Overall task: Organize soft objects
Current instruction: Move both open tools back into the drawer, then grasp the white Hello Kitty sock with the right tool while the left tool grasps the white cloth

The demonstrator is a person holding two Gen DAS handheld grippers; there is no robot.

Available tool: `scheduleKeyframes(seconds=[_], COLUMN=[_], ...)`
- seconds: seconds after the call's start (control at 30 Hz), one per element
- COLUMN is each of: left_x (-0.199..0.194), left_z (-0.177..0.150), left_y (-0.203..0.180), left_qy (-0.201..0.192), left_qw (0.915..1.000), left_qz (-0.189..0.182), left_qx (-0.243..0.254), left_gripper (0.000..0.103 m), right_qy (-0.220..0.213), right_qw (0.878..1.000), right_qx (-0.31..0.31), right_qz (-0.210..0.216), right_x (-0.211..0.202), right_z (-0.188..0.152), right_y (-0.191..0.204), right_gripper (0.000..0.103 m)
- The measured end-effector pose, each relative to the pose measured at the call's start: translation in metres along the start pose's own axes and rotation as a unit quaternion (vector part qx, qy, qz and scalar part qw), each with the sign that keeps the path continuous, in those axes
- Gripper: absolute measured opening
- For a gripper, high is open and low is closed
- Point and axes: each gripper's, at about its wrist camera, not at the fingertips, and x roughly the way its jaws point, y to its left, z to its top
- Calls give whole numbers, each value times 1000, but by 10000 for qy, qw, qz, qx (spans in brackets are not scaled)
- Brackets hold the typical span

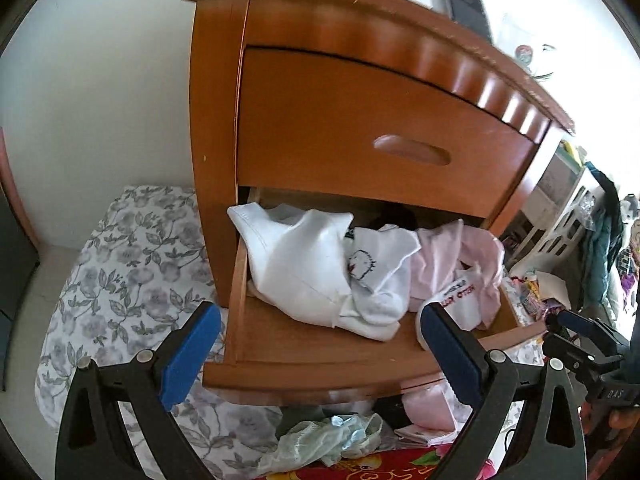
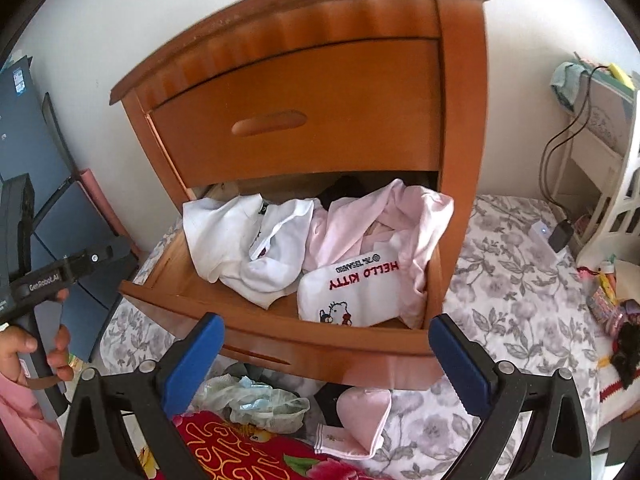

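Note:
A wooden nightstand (image 1: 360, 112) (image 2: 300, 92) stands on a floral sheet with its lower drawer (image 1: 304, 368) (image 2: 280, 336) pulled open. In the drawer lie a crumpled white garment (image 1: 304, 264) (image 2: 240, 240), a pink garment (image 1: 452, 260) (image 2: 392, 220) and a white Hello Kitty cloth (image 2: 352, 292) (image 1: 464, 300). Below the drawer front lie a folded pink cloth (image 2: 360, 416) (image 1: 428, 408) and a pale green bundle (image 2: 256, 400) (image 1: 320, 440). My left gripper (image 1: 320, 360) is open and empty before the drawer. My right gripper (image 2: 324, 364) is open and empty there too.
A red patterned blanket (image 2: 240, 452) (image 1: 380, 464) lies at the near edge. The floral sheet (image 2: 520, 300) (image 1: 132, 280) spreads around the nightstand. A white shelf unit (image 2: 608, 168) with cables stands right. Dark blue boxes (image 2: 36, 168) lean at left. Clutter (image 1: 600, 240) fills the right.

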Motion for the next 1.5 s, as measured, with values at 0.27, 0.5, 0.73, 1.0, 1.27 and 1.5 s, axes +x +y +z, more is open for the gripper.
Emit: scheduleKeyframes(seconds=[0.27,0.5,0.73,1.0,1.27,1.5], left_x=[29,51,76,105,123,141], left_z=[9,19,24,27,23,29], left_y=[7,8,7,10,16,14], left_qy=[380,652,1012,1522,1843,2086], left_qw=[9992,9977,9948,9872,9798,9759], left_qz=[98,19,-18,-258,-363,-190], left_qx=[-104,-163,-148,-407,-687,-606], left_gripper=[100,100,100,100,100,95], right_qy=[377,783,1164,1659,1778,1859], right_qw=[9993,9968,9930,9858,9834,9818], right_qx=[32,114,181,265,357,378], right_qz=[61,50,80,77,-6,-79], right_x=[36,68,90,118,128,139], right_z=[18,32,39,47,55,60], right_y=[-5,-12,-18,-25,-30,-29], right_gripper=[103,103,103,103,103,98])
